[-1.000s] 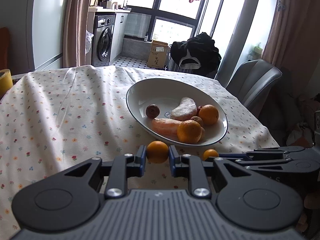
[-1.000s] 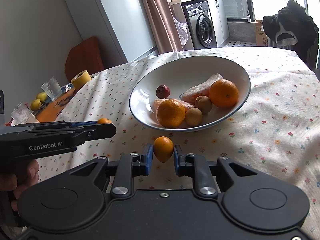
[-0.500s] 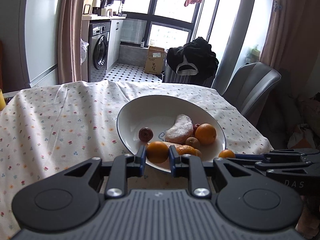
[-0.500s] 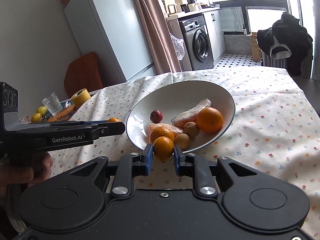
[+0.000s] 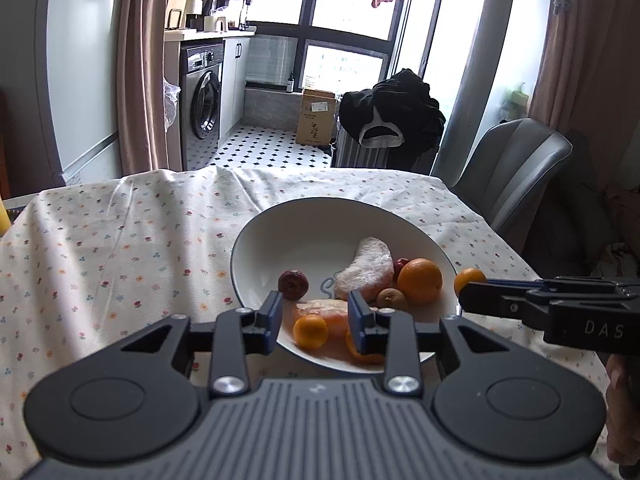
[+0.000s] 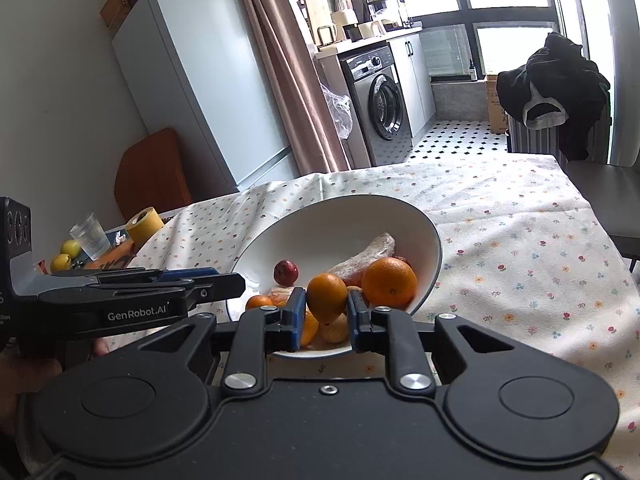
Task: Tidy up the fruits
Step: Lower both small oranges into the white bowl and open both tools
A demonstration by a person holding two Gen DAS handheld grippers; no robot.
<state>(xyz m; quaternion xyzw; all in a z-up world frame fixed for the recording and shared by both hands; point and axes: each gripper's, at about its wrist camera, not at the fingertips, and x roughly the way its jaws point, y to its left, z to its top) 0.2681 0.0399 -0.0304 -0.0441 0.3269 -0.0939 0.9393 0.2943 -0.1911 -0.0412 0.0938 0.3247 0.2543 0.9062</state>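
Observation:
A white bowl on the flowered tablecloth holds oranges, a dark red fruit, small brown fruits and wrapped pieces. My left gripper is open above the bowl's near rim; a small orange lies in the bowl below its jaws. My right gripper holds a small orange over the bowl's near edge; this orange also shows in the left wrist view. A large orange sits in the bowl.
A grey chair stands at the table's far right. At the table's left edge are a glass, a yellow tape roll and yellow-green fruits. A washing machine and fridge stand beyond.
Both grippers rose and moved forward over the bowl. My left gripper opened and its small orange dropped into the bowl. The right gripper still holds its orange.

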